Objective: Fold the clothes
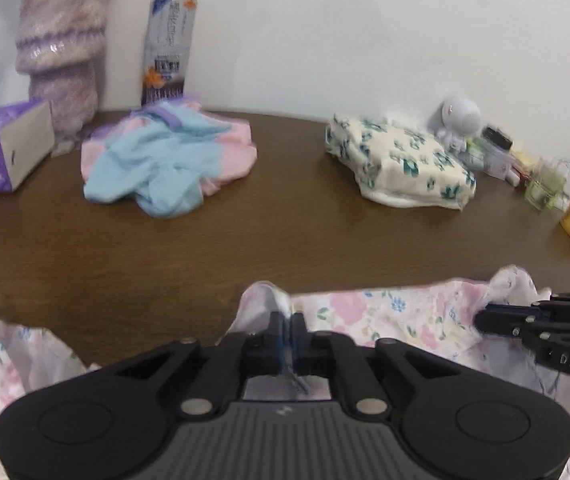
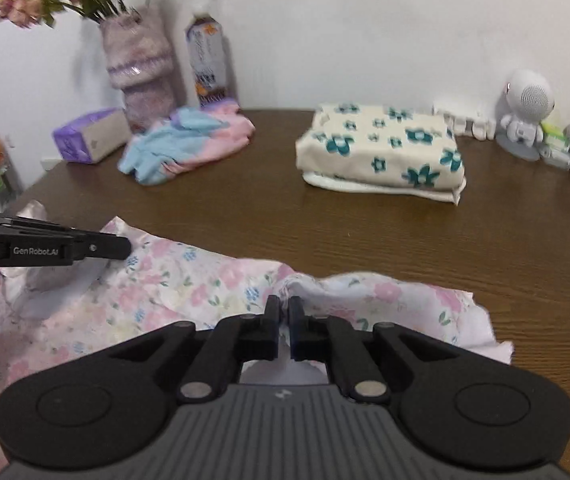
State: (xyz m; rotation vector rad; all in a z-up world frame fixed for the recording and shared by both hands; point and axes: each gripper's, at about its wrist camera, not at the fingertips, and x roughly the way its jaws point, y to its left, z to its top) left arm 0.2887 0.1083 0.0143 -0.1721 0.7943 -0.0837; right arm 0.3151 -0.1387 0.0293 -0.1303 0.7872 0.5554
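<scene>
Left gripper point(image 1: 287, 320) pinches a raised fold of the pink floral garment point(image 1: 385, 312), which lies crumpled on the brown table point(image 1: 285, 232) right under and around both tools. Right gripper point(image 2: 283, 308) is clamped on another bunched ridge of the same cloth, off to the left gripper's right. Ahead of both, well apart: a blue-pink crumpled garment point(image 2: 189, 140) and a folded teal-flower cloth point(image 2: 381, 148), edges slightly blurred.
</scene>
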